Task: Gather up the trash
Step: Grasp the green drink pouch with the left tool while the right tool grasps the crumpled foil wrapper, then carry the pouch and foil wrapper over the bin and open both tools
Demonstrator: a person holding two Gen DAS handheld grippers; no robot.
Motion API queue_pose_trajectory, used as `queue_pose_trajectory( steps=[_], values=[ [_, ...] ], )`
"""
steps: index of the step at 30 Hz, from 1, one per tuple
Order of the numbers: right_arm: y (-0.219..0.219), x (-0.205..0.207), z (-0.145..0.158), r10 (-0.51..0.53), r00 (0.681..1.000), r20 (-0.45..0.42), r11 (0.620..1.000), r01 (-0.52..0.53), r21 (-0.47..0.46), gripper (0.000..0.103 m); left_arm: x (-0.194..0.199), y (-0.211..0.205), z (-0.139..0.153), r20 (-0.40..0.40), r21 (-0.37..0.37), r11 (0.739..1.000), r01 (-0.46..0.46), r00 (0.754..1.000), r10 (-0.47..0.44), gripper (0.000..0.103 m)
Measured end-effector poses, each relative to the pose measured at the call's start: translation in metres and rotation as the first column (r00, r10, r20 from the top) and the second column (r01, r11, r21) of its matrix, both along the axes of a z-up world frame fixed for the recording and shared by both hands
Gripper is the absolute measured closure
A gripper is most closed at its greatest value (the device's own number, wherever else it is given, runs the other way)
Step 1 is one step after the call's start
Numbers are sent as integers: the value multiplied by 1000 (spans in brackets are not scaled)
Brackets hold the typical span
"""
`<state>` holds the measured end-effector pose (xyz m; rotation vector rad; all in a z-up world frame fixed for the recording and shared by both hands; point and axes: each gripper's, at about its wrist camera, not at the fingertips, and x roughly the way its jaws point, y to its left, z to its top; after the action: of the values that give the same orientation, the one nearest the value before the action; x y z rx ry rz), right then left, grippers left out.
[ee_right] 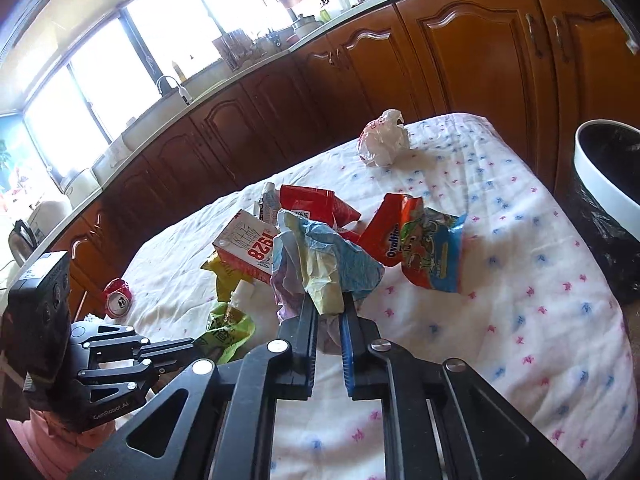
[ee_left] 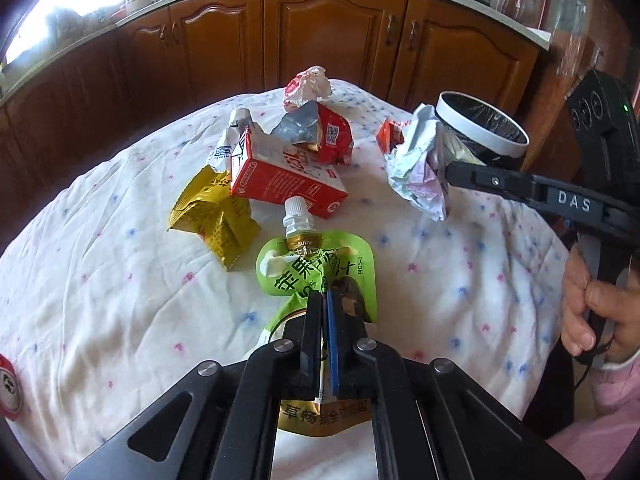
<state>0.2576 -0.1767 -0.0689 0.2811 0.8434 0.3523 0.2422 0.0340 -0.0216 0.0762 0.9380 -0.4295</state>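
Left gripper: I have it pinched tight on the green juice pouch. The fingers are almost together, with only the thin pouch between them. I grip the flat lower part, so the white cap points away from me.

Right gripper: It is squeezed on a ball of crumpled paper. The paper sticks up past the fingers. I think I hold it high so it can go over the bin's rim.

Trash bin: It stands at the far right, just past the table's edge. It has a white rim and a black bag inside. I cannot see anything in it from here; the inside is too dark.

Table: A white cloth with small pink and blue marks covers it. The rest of the trash lies in a heap near the middle.

Trash not yet picked up: a red and white carton, a yellow packet, a torn red wrapper, an orange snack bag, a white crumpled bag at the far end, and a squashed red can at the left edge.

My guess for next: The paper should go in the bin first, since it is nearest to it.

What could go wrong: The paper is light and loose. It may catch on the rim or stick to the fingers.
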Motion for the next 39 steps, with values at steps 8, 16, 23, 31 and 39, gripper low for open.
queue_pose_trajectory(
  steps=[8,16,23,31,39],
  values=[
    [-46,-29,10,-107,994,13,994,107,6,93,2,-18,2,-19,-153,987,-56,998,54,102],
    [-90,-47,11,-213,977,10,977,212,7,93,7,-60,10,4,-209,978,2,1000,-1,102],
    [-126,-54,19,-281,959,26,960,280,12,93,24,-99,14,23,-212,976,55,998,-52,102],
    [-162,-54,27,-349,936,41,937,349,14,93,46,-135,11,39,-201,976,84,996,-78,102],
    [-193,-48,29,-397,917,51,918,397,10,93,68,-175,9,48,-183,975,122,992,-116,102]
  ],
)
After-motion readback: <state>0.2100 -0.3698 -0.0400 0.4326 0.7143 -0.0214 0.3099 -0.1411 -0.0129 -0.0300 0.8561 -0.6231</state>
